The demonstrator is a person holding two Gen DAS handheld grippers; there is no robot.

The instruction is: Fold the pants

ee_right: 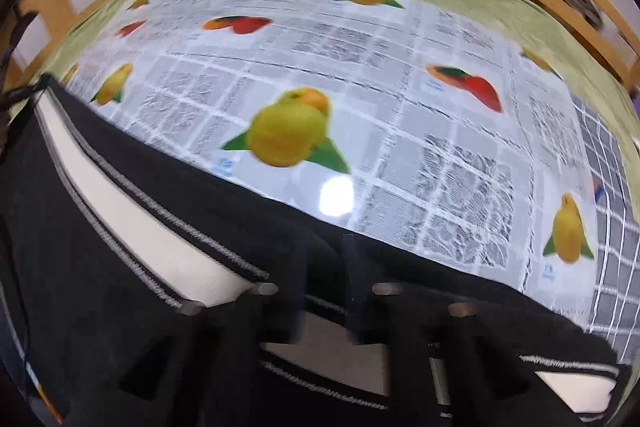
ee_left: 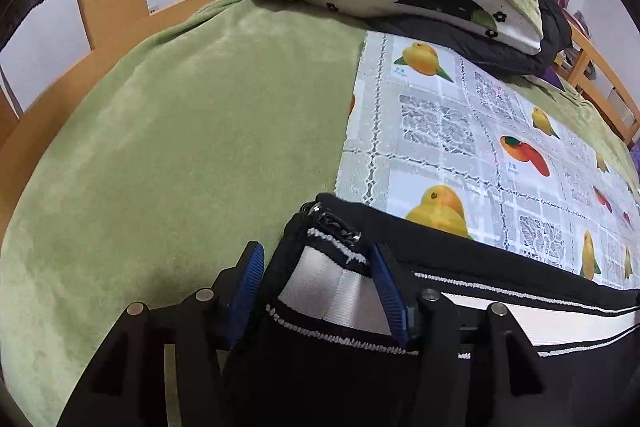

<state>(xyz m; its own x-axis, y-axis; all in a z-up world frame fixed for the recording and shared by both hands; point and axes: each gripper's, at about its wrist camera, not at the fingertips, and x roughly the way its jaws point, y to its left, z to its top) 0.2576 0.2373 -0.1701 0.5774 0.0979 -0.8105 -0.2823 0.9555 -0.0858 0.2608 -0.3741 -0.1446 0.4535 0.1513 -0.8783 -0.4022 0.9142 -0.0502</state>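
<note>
Low in both frames the pants (ee_left: 500,267) lie across the mat (ee_left: 460,131) — folding looks barely begun. Left gripper (ee_left: 316,279) stands apart around the hem; right gripper (ee_right: 324,291) is too blurred to tell.

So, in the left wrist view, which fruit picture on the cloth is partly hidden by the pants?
The yellow fruit print nearest the left gripper: the black pants cover its bottom edge. The others lie farther back, fully visible.

both wrist views sit low, close over the pants (ee_left: 500,311), sharing the fruit-print cloth (ee_right: 360,75).
</note>
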